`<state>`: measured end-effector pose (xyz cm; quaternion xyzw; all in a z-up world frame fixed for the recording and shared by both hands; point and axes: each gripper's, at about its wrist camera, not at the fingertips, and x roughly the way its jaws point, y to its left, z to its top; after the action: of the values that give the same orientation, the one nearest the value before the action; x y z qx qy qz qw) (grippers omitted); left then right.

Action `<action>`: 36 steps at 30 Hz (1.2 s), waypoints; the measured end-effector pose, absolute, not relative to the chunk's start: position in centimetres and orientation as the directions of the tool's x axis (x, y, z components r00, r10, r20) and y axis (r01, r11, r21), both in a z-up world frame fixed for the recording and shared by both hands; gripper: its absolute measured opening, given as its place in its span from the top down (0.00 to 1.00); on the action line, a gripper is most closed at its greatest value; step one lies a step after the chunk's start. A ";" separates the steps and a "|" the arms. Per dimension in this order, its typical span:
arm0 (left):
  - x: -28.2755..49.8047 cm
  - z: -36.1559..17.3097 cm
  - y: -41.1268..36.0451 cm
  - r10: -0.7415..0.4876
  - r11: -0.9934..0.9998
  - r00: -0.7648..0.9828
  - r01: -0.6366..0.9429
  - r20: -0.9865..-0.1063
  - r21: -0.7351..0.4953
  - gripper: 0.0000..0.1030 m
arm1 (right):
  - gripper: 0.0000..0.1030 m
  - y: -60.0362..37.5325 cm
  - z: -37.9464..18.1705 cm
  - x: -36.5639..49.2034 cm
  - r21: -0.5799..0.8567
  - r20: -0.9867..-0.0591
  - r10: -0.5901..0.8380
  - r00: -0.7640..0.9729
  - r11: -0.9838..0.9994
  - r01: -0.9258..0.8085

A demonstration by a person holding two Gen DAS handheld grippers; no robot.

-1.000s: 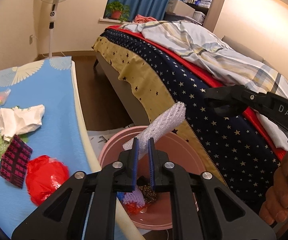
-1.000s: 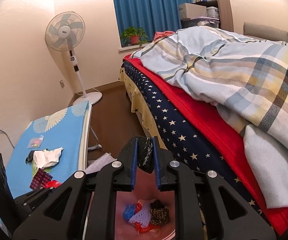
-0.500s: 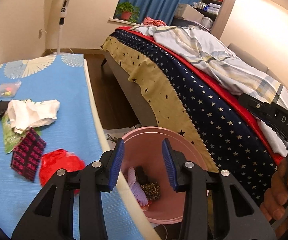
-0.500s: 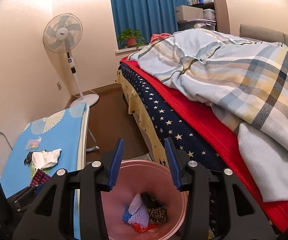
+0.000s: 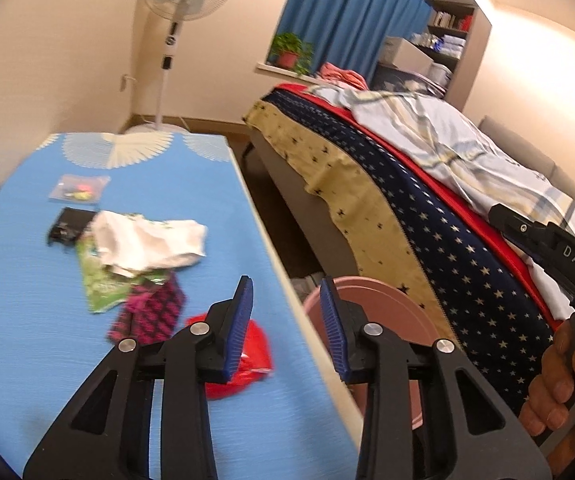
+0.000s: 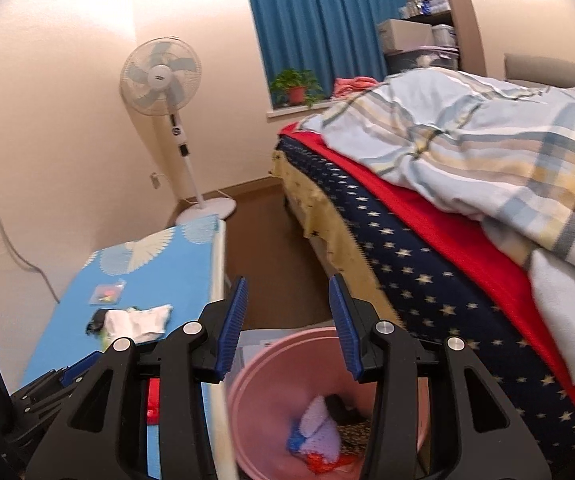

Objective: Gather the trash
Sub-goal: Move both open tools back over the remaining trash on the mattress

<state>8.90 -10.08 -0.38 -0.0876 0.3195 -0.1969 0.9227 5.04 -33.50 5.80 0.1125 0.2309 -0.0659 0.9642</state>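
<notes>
A pink bin stands on the floor between the blue table and the bed; several trash pieces lie in it. My left gripper is open and empty over the table's right edge. Near it on the table lie a red bag, a pink-and-black wrapper, a green wrapper, a white crumpled paper, a black item and a clear packet. My right gripper is open and empty above the bin. The bin's rim also shows in the left wrist view.
The bed with a star-pattern cover and plaid quilt fills the right side. A standing fan is by the far wall, on the wooden floor. The right hand-held gripper shows at the left wrist view's right edge.
Both grippers opened: the left let go of the white foam net and the right of a dark item, both now in the bin. The left gripper has swung left over the table.
</notes>
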 end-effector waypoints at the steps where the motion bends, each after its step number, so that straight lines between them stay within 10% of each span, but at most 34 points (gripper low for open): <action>1: 9.0 -0.3 -9.5 -0.410 0.911 0.725 0.296 -0.554 -0.287 0.69 | 0.58 -32.9 5.8 5.3 0.191 -0.455 -0.059 0.888 0.968 0.162; 36: 15.1 -5.5 5.2 -0.057 0.939 0.797 -0.162 -0.602 -0.303 0.85 | 0.75 -25.3 -0.7 14.5 0.404 -0.487 0.283 0.826 0.912 -0.074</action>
<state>15.09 5.20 -5.53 -0.1720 0.3176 0.0281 0.9321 14.53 -25.26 -0.68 0.1874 0.2792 0.0952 0.9369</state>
